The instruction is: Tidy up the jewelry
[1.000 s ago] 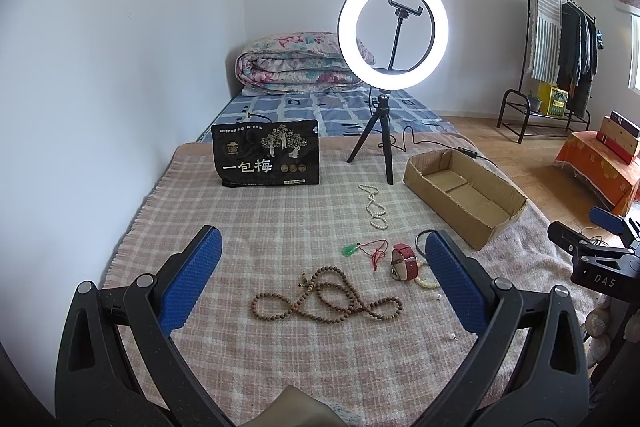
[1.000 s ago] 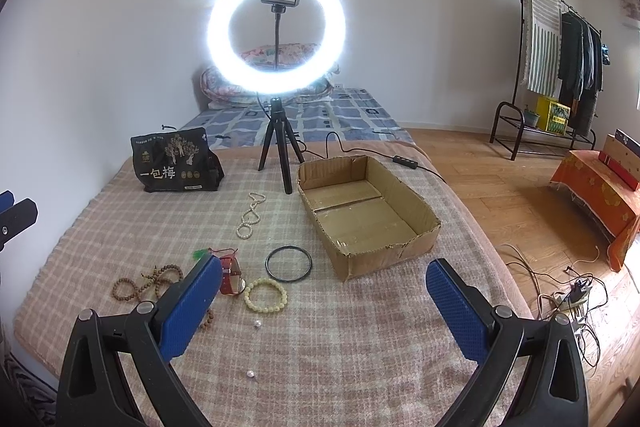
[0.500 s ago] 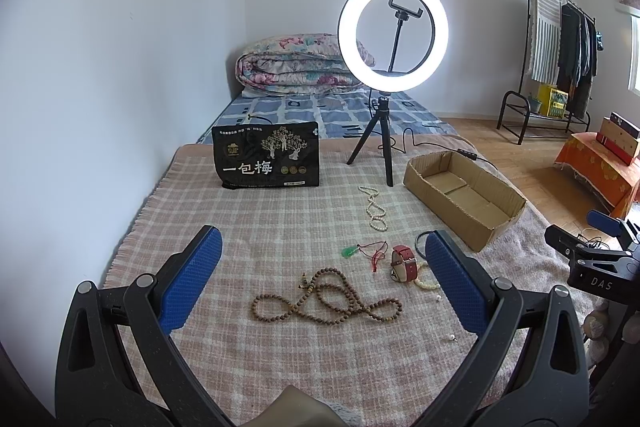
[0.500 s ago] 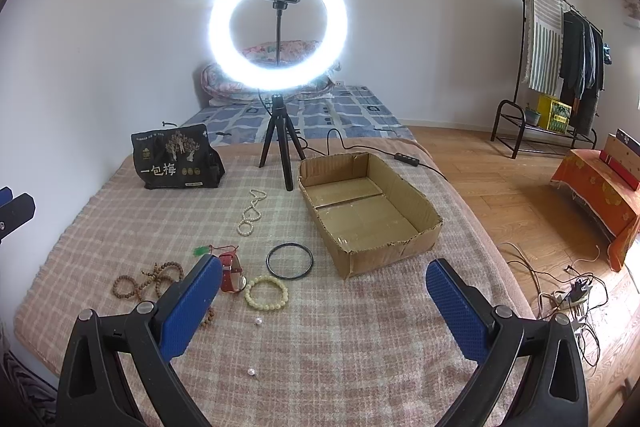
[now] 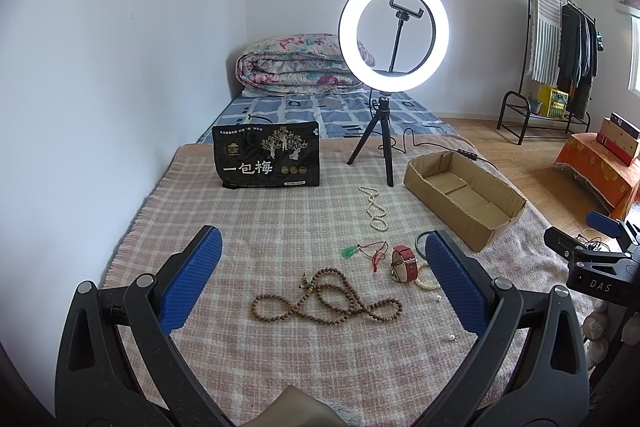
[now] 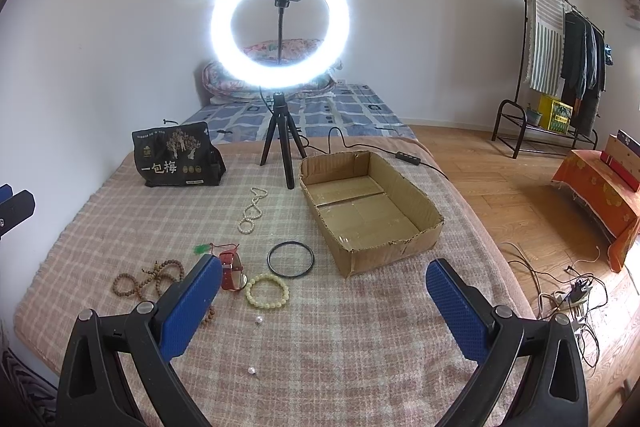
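Note:
Jewelry lies on a checked blanket (image 5: 280,227). A long brown bead necklace (image 5: 326,301) lies just beyond my open left gripper (image 5: 322,281). A red-strap watch (image 5: 404,263), a green pendant on red cord (image 5: 351,251) and a white bead necklace (image 5: 375,207) lie farther off. In the right wrist view, a cream bead bracelet (image 6: 267,290) and a black bangle (image 6: 291,259) sit ahead of my open right gripper (image 6: 324,301). An empty cardboard box (image 6: 368,211) stands behind them. Both grippers hold nothing.
A lit ring light on a tripod (image 5: 390,83) stands at the back with its cable trailing right. A black snack bag (image 5: 267,155) stands at the back left. Two small loose beads (image 6: 252,370) lie near the front. The bed edge drops to a wooden floor (image 6: 520,195) on the right.
Both cameras shifted only slightly; the scene sits a touch lower in the left view. No jewelry moved and both grippers stayed open.

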`<state>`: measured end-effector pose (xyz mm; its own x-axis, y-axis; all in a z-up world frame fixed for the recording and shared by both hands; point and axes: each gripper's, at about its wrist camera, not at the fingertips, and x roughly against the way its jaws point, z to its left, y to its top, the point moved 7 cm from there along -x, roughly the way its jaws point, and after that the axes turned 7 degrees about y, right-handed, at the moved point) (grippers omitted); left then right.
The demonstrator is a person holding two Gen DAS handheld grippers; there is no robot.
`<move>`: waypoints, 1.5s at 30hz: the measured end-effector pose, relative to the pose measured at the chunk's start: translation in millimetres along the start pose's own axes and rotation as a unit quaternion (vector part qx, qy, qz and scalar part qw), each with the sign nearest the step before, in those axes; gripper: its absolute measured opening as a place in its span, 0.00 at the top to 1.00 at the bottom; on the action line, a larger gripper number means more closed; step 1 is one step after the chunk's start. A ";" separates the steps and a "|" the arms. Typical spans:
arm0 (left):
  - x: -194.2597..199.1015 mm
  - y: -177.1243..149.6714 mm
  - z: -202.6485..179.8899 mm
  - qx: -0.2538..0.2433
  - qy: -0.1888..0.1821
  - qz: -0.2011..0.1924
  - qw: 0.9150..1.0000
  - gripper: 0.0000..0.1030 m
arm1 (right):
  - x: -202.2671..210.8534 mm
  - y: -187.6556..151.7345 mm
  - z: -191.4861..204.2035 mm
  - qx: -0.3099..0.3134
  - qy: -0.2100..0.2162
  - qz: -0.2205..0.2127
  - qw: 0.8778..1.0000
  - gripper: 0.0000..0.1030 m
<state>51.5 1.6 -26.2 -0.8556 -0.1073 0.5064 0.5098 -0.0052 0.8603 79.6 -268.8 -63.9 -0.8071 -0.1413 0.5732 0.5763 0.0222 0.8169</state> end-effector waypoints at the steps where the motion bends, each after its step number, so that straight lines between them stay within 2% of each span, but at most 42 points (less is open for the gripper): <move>1: 0.6 0.4 0.1 0.000 0.000 0.000 1.000 0.00 | 0.0 -0.1 0.0 0.000 0.000 0.000 1.000 0.00; 17: -0.7 -0.5 0.3 0.000 0.002 0.001 1.000 0.00 | -3.4 -2.5 2.6 0.004 0.003 0.007 1.000 0.00; 27: -16.7 -6.6 21.8 0.012 0.022 0.020 0.999 0.00 | -5.4 -7.1 6.3 0.016 0.009 0.018 1.000 0.00; 38: -41.4 -32.3 49.5 0.022 0.038 0.068 0.997 0.00 | -12.2 -20.5 2.7 0.019 0.015 0.042 0.999 0.00; 45: -51.5 -43.2 53.1 0.024 0.024 0.092 0.995 0.00 | -21.1 -40.9 10.4 0.041 0.019 0.065 0.997 0.00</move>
<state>68.7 60.2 -86.3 -0.7426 -0.1503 0.6527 0.6510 0.0669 0.7561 71.7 -256.4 -108.7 -0.7195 -0.1687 0.6737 0.6628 0.1230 0.7387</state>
